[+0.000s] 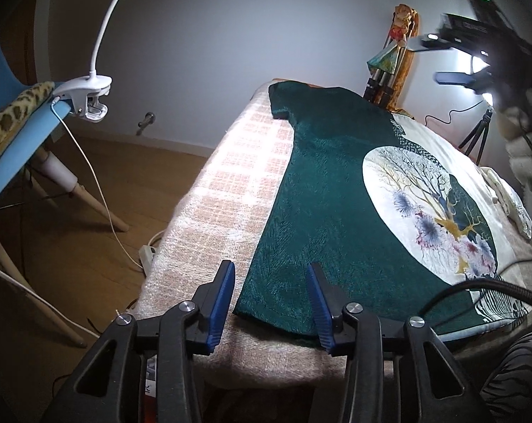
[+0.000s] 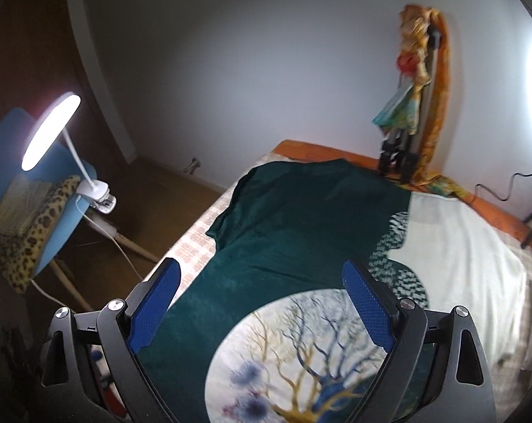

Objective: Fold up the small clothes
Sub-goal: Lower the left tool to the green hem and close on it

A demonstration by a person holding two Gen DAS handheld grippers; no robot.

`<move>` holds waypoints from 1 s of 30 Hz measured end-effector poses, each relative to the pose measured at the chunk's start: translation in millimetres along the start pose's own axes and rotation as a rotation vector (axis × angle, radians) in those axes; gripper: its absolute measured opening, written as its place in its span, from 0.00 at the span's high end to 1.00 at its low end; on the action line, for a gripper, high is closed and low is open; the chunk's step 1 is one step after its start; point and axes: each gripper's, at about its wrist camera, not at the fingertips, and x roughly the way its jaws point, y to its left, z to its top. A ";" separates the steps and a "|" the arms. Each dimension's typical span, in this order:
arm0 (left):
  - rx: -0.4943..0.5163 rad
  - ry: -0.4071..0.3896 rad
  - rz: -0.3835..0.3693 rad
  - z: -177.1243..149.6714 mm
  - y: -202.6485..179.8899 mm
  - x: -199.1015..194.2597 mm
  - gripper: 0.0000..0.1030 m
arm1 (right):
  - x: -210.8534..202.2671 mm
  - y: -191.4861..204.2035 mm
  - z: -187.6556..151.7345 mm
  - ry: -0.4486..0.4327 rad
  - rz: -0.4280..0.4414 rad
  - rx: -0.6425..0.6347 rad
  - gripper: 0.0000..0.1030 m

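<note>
The dark green T-shirt (image 1: pixel 322 183) lies flat and spread out on the bed (image 1: pixel 223 190), over a pink-and-white checked blanket (image 1: pixel 209 211), with a round tree print (image 1: pixel 428 208) facing up and one short sleeve (image 1: pixel 283 102) extended toward the far end. The left tongs (image 1: pixel 271 275) are spread, hovering just above the near hem corner of the T-shirt, holding nothing. The right tongs (image 2: pixel 262 282) are likewise spread wide above the shirt's middle, near the tree print, empty. A blue chair (image 1: pixel 15 151) stands beside the bed, carrying a white clip-on lamp (image 2: pixel 50 130) and leopard-print fabric (image 2: pixel 29 239).
</note>
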 end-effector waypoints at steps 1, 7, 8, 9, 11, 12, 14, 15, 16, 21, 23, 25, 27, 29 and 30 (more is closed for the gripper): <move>0.002 0.002 -0.004 -1.1 -0.3 2.6 0.60 | 12.4 0.5 4.0 0.015 0.005 0.010 0.10; -0.012 0.012 -0.052 -5.9 -0.2 19.5 0.63 | 82.4 2.7 25.8 0.083 0.007 0.043 0.19; -0.010 0.009 -0.052 -6.2 -0.5 21.4 0.63 | 94.8 3.5 29.3 0.101 0.013 0.050 0.20; -0.006 0.002 -0.049 -6.1 -0.7 22.7 0.64 | 105.8 4.1 32.6 0.115 0.020 0.058 0.20; 0.000 -0.010 -0.051 -5.6 -1.5 24.2 0.65 | 121.8 6.5 38.3 0.128 0.025 0.063 0.20; 0.000 -0.013 -0.054 -6.0 -1.2 25.0 0.65 | 129.8 8.4 41.6 0.131 0.026 0.059 0.20; 0.000 -0.022 -0.060 -6.4 -0.4 26.5 0.66 | 144.1 11.8 47.5 0.137 0.032 0.052 0.20; -0.002 -0.025 -0.063 -6.4 0.1 27.2 0.67 | 152.0 13.0 50.7 0.143 0.040 0.054 0.20; -0.001 -0.030 -0.064 -6.6 0.5 27.7 0.68 | 160.3 14.0 53.7 0.150 0.047 0.061 0.20; -0.003 -0.044 -0.075 -8.0 3.0 29.1 0.79 | 201.6 19.4 66.3 0.182 0.060 0.105 0.20; -0.020 -0.045 -0.087 -7.4 6.4 30.1 0.84 | 219.9 24.8 70.3 0.197 0.055 0.108 0.20; -0.039 -0.044 -0.106 -6.3 9.8 30.5 0.90 | 234.6 31.0 72.2 0.216 0.044 0.098 0.20; -0.051 -0.042 -0.128 -5.6 11.0 30.5 0.97 | 247.4 36.2 73.7 0.232 0.028 0.083 0.20; -0.051 -0.042 -0.140 -5.5 10.2 30.2 0.98 | 258.0 38.9 74.7 0.246 0.012 0.069 0.20; -0.049 -0.042 -0.146 -5.3 9.4 30.1 1.00 | 262.5 39.3 75.0 0.255 -0.001 0.062 0.20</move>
